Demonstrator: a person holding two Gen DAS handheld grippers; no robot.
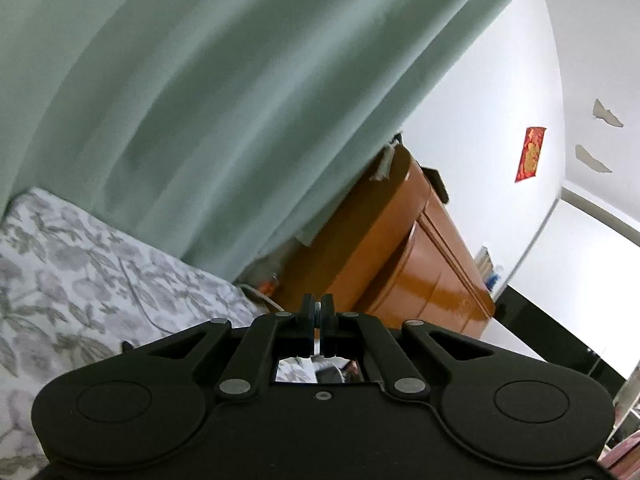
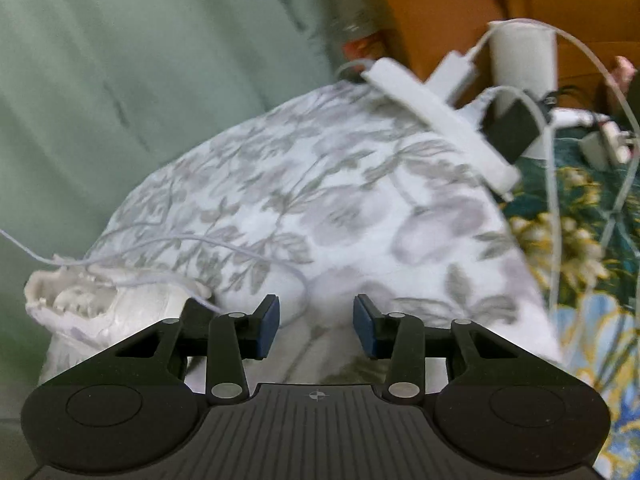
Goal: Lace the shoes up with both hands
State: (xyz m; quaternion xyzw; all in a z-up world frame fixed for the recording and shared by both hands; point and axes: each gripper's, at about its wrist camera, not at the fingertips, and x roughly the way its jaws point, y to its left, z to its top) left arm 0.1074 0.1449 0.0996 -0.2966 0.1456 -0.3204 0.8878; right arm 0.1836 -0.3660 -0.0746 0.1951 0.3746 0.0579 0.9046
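Two wrist views over a bed with a grey floral sheet (image 2: 360, 208). In the left wrist view, the left gripper (image 1: 317, 312) points level toward a green curtain (image 1: 200, 100) and an orange wooden cabinet (image 1: 400, 248), its jaws pressed fully together; a pale sliver shows between the pads, possibly lace, but it is too small to be sure. In the right wrist view, the right gripper (image 2: 316, 326) tilts down at the sheet with its blue-padded jaws partly open and nothing between them. The white shoe (image 2: 108, 308) lies on the sheet at the lower left, just beside the right gripper's left finger, its opening facing the camera. A thin white lace (image 2: 168, 240) runs from the shoe in loose loops across the sheet and off the left edge. The main risk, as a judgement: the lace is thin and pale against pale fabric, so the open jaws could pinch sheet instead of lace. If the left gripper does hold the lace, pulling away could drag or tip the light shoe. A white power strip (image 2: 440, 120) and cables (image 2: 580, 80) at the upper right could snag a wide sweep.
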